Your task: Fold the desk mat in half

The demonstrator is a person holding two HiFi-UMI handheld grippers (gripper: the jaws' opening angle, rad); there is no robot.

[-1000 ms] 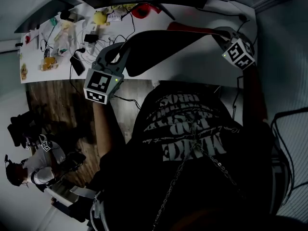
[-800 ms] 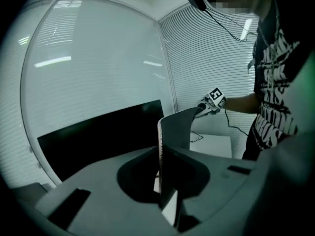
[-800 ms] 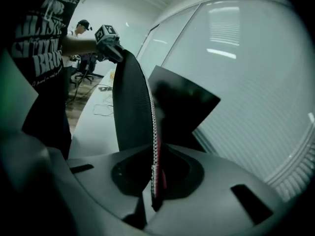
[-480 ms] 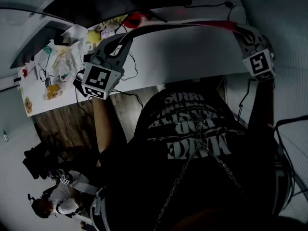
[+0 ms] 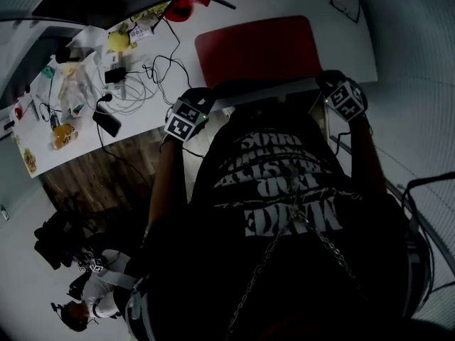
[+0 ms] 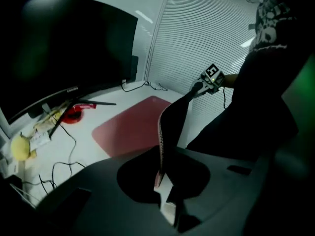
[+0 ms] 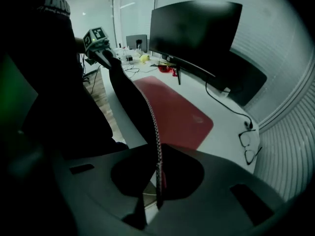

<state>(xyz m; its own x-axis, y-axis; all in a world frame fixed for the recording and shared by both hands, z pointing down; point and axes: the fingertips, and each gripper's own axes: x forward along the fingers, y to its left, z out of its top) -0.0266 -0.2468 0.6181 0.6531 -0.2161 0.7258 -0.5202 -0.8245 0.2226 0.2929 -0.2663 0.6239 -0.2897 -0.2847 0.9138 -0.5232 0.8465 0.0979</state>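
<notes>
Gripping near edge of red desk mat (image 5: 259, 48): left tool (image 6: 165, 198) clenched on left corner, right tool (image 7: 156, 191) clenched on right corner. Mat's far part flat on white worktop (image 5: 341, 34); near edge lifted at worktop's front, dark underside showing between tools.

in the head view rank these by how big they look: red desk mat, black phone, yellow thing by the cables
1. red desk mat, by far the largest
2. black phone and yellow thing look about alike, so no ranking between them
</notes>
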